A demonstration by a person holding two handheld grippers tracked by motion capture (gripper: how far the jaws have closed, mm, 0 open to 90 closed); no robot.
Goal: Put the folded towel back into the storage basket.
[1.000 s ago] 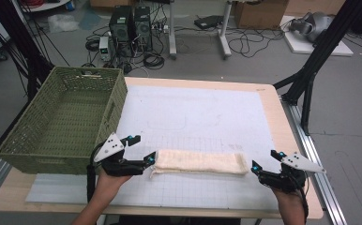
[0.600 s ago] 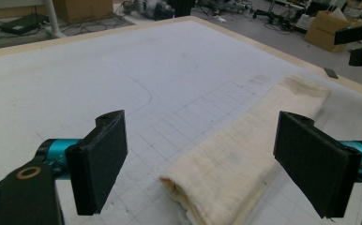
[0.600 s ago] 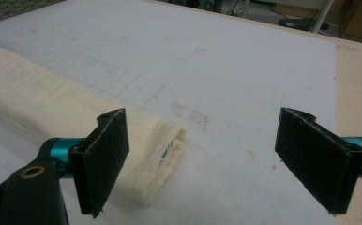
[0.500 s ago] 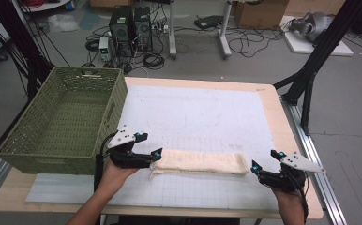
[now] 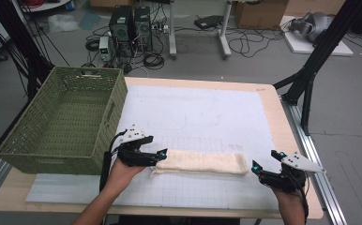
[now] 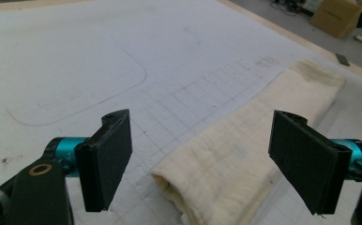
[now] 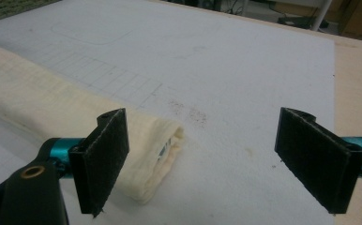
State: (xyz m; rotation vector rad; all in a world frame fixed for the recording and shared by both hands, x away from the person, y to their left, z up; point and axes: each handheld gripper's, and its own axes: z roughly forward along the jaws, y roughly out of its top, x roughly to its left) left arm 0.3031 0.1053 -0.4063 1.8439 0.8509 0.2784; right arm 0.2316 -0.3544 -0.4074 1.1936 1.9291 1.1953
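Folded cream towel lies flat on the white grid mat, long axis running left to right, near my edge of the table. My left gripper is at the towel's left end, fingertips right at the cloth edge in the high view. In the left gripper view the two black pads stand wide apart with the towel's folded end lying on the mat between them; neither pad presses on the cloth, so nothing is pinched. Those jaws have just been closing a little, but they are spread wide. My right gripper sits just off the towel's right end, on the mat, a small gap between tips and cloth in the high view. In the right gripper view its pads are also spread wide; the towel's right end, with a small label at the fold, lies beside the pad on that view's left side, and bare mat lies between the pads. Nothing held there either. Green woven basket stands on the left part of the table, just beside my left hand, well apart from the towel's middle. My right hand comes in at the bottom right corner of the mat. Computer towers and cables sit on the floor beyond the table.
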